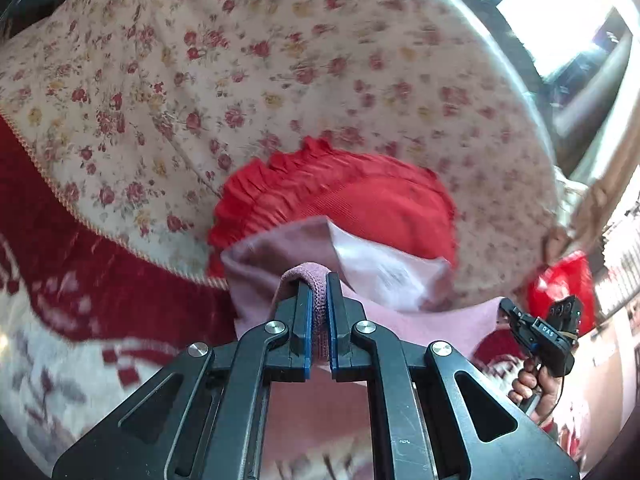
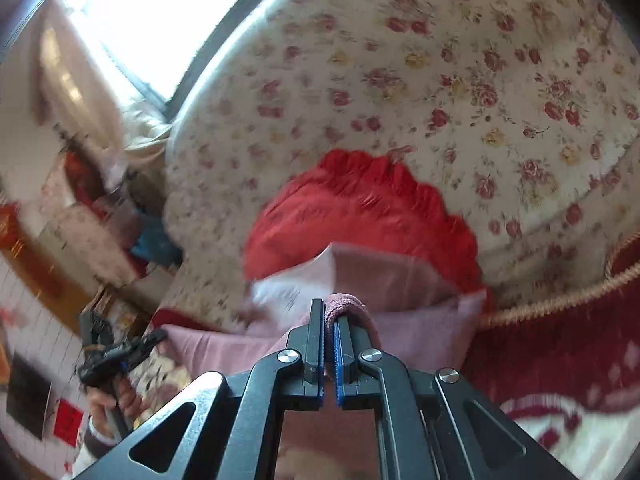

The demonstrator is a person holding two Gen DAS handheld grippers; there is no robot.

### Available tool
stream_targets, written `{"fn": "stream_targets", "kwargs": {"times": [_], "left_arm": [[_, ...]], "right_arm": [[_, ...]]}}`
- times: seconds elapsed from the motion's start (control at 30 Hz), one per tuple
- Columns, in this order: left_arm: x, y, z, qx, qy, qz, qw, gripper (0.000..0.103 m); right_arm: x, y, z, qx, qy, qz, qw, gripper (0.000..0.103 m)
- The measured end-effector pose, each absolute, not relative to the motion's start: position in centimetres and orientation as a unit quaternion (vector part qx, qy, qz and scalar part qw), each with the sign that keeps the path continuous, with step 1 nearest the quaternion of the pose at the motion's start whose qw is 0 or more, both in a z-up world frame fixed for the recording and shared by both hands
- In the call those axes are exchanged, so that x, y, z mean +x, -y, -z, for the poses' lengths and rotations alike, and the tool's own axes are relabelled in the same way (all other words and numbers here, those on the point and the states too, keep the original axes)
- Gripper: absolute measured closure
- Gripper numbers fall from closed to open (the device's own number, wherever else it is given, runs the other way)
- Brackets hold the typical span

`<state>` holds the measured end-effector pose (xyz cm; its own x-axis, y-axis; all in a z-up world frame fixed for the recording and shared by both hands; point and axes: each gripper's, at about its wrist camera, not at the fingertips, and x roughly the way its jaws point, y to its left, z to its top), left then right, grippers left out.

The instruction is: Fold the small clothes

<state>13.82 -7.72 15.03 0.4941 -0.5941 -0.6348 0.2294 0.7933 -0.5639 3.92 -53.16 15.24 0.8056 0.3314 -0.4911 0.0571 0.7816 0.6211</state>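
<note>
- Two views. Left wrist: we see the left gripper with jaws clamped on the pink garment hem, lifted over the floral bed.
- Right wrist: the right gripper pinches another hem; thin bite, so we judge slipping likely.

Pale pink garment before red ruffled cushion; cream rose-print bedspread behind cushion.

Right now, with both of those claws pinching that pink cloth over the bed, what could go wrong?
The left gripper and right gripper each pinch only a thin ribbed edge of the pink garment, so a corner might slip free. The loose cloth hangs just over the red ruffled garment and could snag or drag it across the floral bedspread.
</note>
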Motion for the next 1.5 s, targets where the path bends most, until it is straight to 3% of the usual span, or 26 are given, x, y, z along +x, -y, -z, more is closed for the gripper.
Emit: {"fn": "stream_targets", "kwargs": {"times": [0.1, 0.17, 0.23, 0.57, 0.83, 0.97, 1.1, 1.3, 1.33, 1.4, 1.5], "left_arm": [[17.6, 7.7, -13.0, -0.229, -0.453, 0.22, 0.833, 0.094], [18.7, 7.1, -12.5, -0.234, -0.451, 0.202, 0.837, 0.064], [18.9, 5.8, -12.4, -0.258, -0.44, 0.206, 0.835, 0.048], [14.5, 10.6, -12.1, -0.147, -0.441, 0.267, 0.844, 0.048], [15.4, 12.5, -7.2, -0.147, -0.501, 0.235, 0.82, 0.048], [13.1, 10.7, -7.8, -0.15, -0.499, 0.235, 0.82, 0.046], [9.6, 8.8, -8.2, -0.169, -0.492, 0.254, 0.816, 0.037], [5.8, 8.6, -6.7, -0.167, -0.502, 0.26, 0.808, 0.035], [5.7, 9.0, -6.3, -0.159, -0.508, 0.262, 0.805, 0.035], [5.2, 9.6, -5.4, -0.145, -0.52, 0.261, 0.8, 0.035], [4.8, 9.8, -4.2, -0.141, -0.531, 0.257, 0.795, 0.035]], "right_arm": [[8.8, 55.1, -11.9, 0.359, -0.333, -0.034, 0.871, 0.097], [9.9, 55.8, -10.9, 0.358, -0.344, 0.003, 0.868, 0.083], [8.8, 56.4, -11.2, 0.366, -0.313, -0.003, 0.876, 0.08], [7.1, 45.8, -12.0, 0.211, -0.36, -0.119, 0.901, 0.079], [14.3, 45.7, -10.4, 0.246, -0.386, -0.056, 0.887, 0.08], [9.4, 45.3, -12.1, 0.206, -0.373, -0.034, 0.904, 0.077], [3.4, 46.4, -9.4, 0.208, -0.407, -0.017, 0.889, 0.067], [-2.0, 46.5, -5.3, 0.234, -0.432, -0.012, 0.871, 0.066], [-2.2, 46.4, -4.8, 0.238, -0.437, -0.023, 0.867, 0.069], [-2.4, 46.1, -4.7, 0.232, -0.438, -0.03, 0.868, 0.099], [-3.5, 46.2, -6.1, 0.215, -0.418, -0.029, 0.882, 0.099]]}}
